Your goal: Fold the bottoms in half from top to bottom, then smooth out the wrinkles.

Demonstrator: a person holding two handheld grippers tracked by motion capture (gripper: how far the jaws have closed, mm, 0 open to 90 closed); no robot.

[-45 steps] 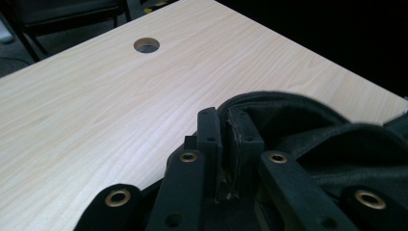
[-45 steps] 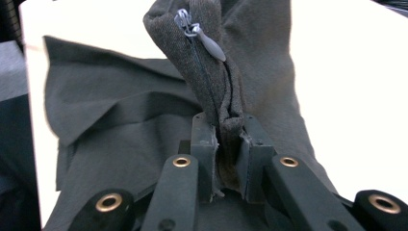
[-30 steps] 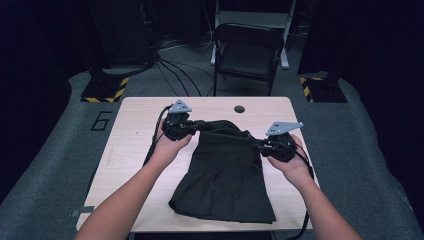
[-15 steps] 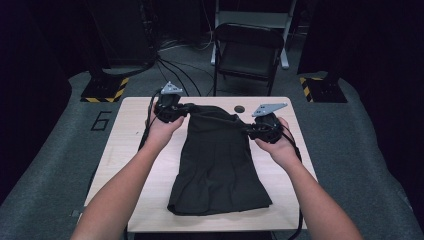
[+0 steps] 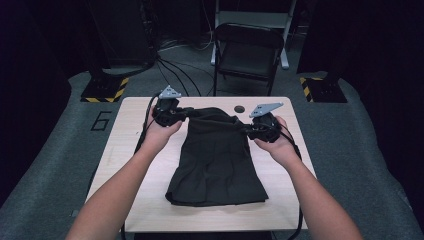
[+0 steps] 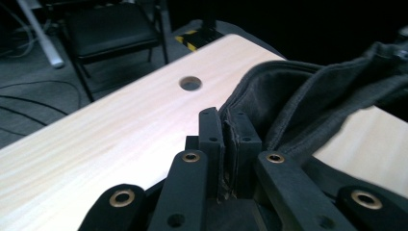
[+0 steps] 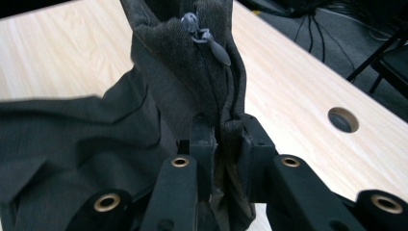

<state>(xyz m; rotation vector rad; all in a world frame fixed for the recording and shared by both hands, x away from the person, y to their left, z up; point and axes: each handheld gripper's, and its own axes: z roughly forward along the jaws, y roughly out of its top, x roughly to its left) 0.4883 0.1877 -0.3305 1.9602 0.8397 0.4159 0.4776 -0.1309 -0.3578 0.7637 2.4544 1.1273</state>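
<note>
Both hands have carried the skirt [image 5: 216, 155] toward the bench's [image 5: 135, 145] far edge, pulling its waistband taut. The left hand-held gripper [image 6: 230, 139] and right hand-held gripper [image 7: 226, 139] each pinch a waistband end. The hem lies near the front edge, so flattening looks nearly complete.

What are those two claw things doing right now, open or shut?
Left gripper: shut on one top corner of the dark skirt.
Right gripper: shut on the skirt's other top corner, by its zipper.
</note>
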